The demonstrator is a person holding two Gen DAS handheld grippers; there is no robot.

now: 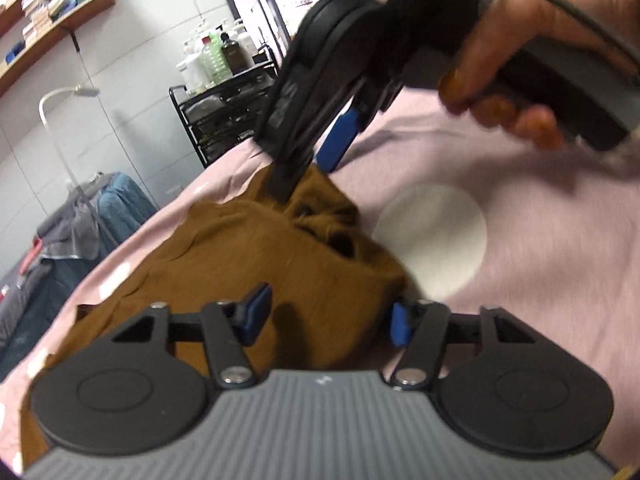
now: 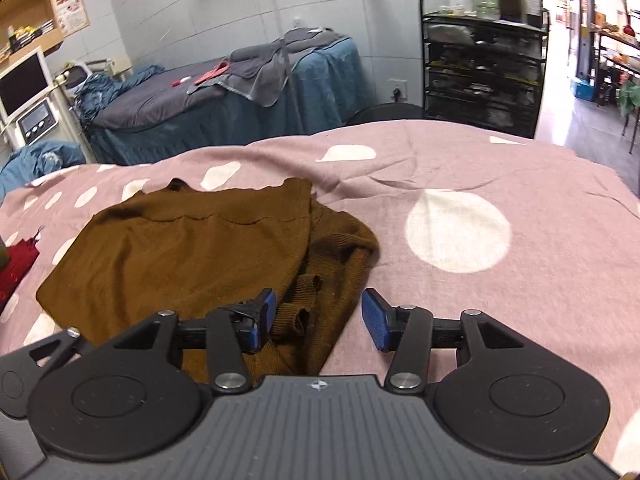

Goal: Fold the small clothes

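A brown knit garment (image 2: 192, 248) lies partly folded on a pink bed cover with white dots (image 2: 480, 168). In the right wrist view my right gripper (image 2: 318, 318) is open, its blue pads (image 2: 376, 318) straddling the garment's bunched near edge. In the left wrist view my left gripper (image 1: 326, 318) is open just over the near side of the garment (image 1: 248, 252). The right gripper (image 1: 308, 168), held by a hand, also shows there, with its tips at the garment's far corner.
A red cloth (image 2: 16, 268) lies at the cover's left edge. Beyond the bed stand a black wire rack with bottles (image 2: 484, 68) and another bed with blue and grey covers (image 2: 224, 100). A monitor (image 2: 22, 84) stands at the far left.
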